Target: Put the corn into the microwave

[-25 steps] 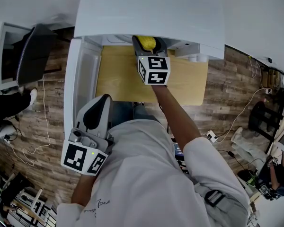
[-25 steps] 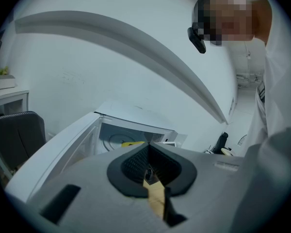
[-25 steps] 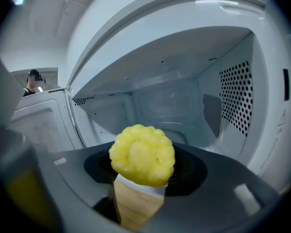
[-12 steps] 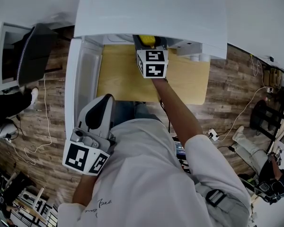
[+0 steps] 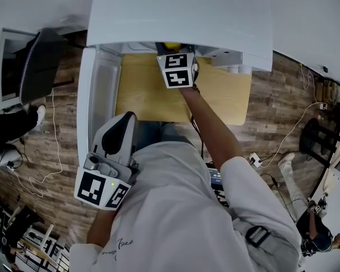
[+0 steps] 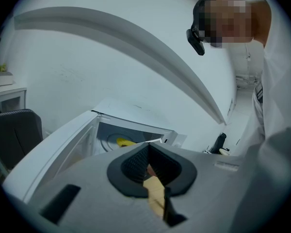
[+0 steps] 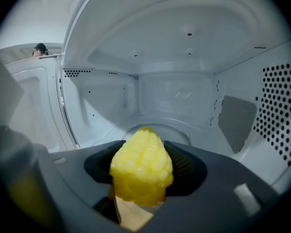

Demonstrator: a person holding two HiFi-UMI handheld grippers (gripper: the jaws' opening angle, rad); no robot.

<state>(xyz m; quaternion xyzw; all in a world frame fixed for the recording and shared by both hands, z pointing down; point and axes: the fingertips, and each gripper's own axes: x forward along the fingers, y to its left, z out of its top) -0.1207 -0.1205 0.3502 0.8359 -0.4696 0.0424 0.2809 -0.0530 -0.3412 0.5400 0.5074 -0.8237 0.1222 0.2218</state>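
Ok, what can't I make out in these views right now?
- Head view: the microwave top hides its inside, most of the corn and the right hand-held gripper tips.
- Right gripper view: corn and hand-held gripper hide the turntable beneath, so contact is unclear.
- Left gripper view: the corn is too small to judge.

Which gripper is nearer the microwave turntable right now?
Right. The right gripper, shut on the corn, is inside the microwave with the turntable just ahead; the left gripper sits outside, beside the open door.
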